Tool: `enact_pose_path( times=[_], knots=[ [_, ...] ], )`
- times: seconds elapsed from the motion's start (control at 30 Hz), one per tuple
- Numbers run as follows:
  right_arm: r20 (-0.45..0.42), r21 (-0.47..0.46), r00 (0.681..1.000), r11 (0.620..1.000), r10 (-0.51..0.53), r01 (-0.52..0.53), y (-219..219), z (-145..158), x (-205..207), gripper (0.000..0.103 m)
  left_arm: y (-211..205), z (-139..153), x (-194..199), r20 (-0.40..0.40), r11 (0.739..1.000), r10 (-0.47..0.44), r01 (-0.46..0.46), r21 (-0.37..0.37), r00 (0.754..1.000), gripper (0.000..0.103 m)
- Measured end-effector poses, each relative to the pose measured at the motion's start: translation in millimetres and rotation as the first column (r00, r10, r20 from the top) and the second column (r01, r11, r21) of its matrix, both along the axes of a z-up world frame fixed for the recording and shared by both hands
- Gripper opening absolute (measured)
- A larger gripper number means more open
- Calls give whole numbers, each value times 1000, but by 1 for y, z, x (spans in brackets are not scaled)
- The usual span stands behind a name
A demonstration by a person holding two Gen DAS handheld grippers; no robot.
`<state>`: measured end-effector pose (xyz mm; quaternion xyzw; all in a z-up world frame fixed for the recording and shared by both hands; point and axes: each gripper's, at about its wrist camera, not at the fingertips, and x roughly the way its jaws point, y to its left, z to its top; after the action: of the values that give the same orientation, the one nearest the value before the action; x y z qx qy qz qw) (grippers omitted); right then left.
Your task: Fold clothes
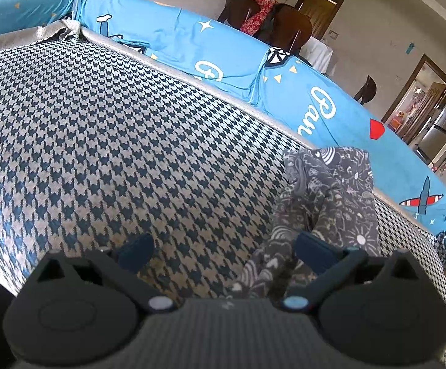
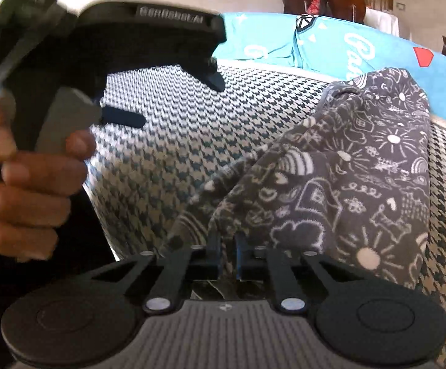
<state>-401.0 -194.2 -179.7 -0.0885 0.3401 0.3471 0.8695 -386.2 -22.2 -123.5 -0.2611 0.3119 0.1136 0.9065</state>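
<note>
Starting on our left, the left gripper [image 1: 223,250] hangs wide open over the houndstooth sofa seat [image 1: 106,141]; our right gripper [image 2: 228,253] pinches the doodle-print garment [image 2: 345,178] lying rightward. We judge the left must grab an edge next.

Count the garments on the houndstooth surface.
1: the grey doodle-print garment, lying on the houndstooth surface below the blue cover, one end pinched in the right gripper. More may lie outside both views.
</note>
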Motion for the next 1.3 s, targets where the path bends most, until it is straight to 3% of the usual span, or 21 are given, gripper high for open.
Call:
enact_pose_path(
  times=[0.2,0.3,0.5,0.63,0.97,1.3],
  knots=[
    [9,92,999,995,50,-50,14,24,-2,10,7,7,-7,41,999,42,-42,-4,998,103],
    [-15,114,998,992,53,-51,21,20,4,10,8,10,-9,52,998,64,-64,4,997,103],
    [-65,22,997,999,43,-42,31,-22,14,12,4,9,-5,38,999,48,-49,21,998,103],
    [-41,17,997,998,59,-59,28,-23,8,13,-3,6,-1,25,999,26,-26,34,999,103],
    [-47,40,996,996,79,-77,6,-8,-8,28,-18,1,9,-5,997,-4,4,76,1000,103],
    [33,14,998,999,-46,45,-25,8,-32,48,-32,-10,17,-46,992,-21,27,124,999,103]
  ],
)
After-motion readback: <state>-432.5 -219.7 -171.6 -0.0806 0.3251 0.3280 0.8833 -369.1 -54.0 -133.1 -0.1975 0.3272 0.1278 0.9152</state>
